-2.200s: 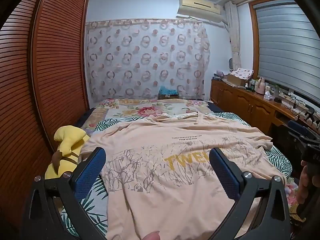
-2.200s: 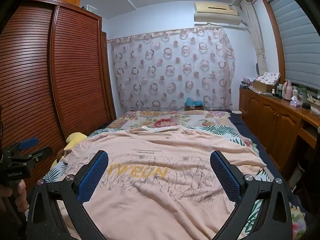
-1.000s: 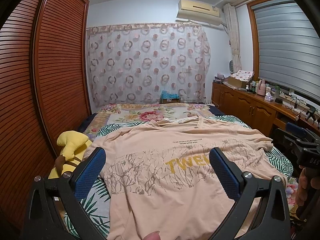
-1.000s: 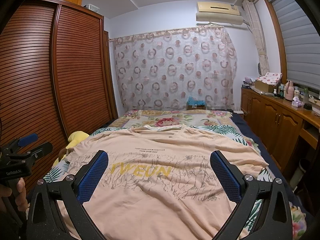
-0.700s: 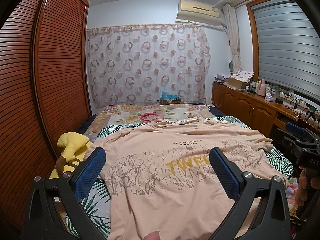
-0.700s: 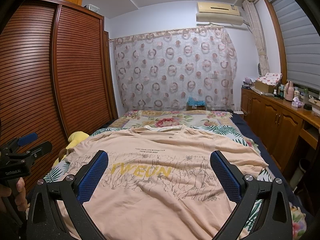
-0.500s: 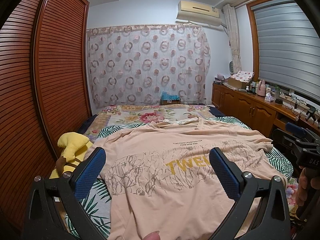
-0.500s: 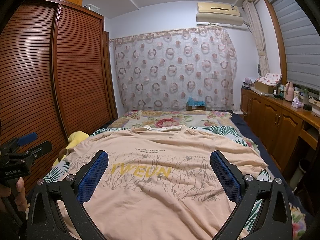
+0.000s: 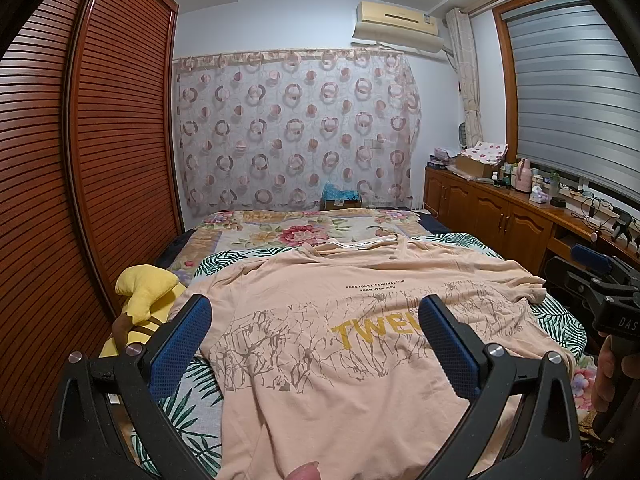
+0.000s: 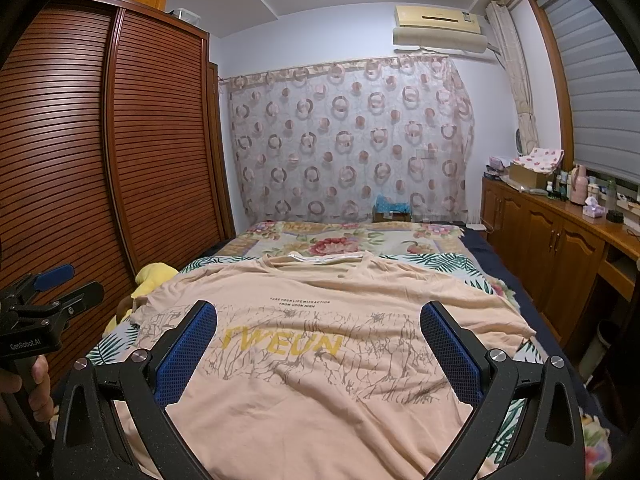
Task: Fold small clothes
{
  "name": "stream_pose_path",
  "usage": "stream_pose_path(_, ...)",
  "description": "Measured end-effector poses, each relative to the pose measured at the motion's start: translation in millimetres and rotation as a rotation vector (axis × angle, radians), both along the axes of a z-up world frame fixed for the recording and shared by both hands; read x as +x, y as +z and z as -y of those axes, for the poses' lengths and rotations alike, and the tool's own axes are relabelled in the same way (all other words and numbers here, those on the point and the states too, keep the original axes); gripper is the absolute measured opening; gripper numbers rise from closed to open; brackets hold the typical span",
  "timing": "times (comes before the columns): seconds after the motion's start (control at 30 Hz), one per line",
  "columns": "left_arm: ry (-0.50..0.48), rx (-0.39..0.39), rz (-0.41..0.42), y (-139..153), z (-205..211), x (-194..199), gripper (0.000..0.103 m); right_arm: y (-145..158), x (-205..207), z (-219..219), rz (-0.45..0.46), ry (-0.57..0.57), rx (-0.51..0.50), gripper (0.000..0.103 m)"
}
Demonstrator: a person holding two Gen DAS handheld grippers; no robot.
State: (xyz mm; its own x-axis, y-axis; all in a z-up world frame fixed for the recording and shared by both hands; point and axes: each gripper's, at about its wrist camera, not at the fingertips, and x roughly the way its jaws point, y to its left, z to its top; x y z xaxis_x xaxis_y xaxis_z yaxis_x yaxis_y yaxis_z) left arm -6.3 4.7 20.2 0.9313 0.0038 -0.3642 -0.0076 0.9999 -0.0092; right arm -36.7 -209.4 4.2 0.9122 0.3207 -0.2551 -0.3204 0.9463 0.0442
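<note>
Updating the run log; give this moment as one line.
stage: pre-fold | T-shirt: spread flat on bed | left gripper: open, empty | right gripper: open, empty

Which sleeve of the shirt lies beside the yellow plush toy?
The left sleeve lies beside the plush, on the wardrobe side; the other sleeve lies toward the cabinets.
</note>
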Motion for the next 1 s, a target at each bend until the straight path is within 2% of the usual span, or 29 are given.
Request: stream_pose_path(1.0,0.002,0.003,0.0,11.5,-2.5,0.6,0.103,0.4,-0.1,0.1,-0.003,0.004,0.001,0.102)
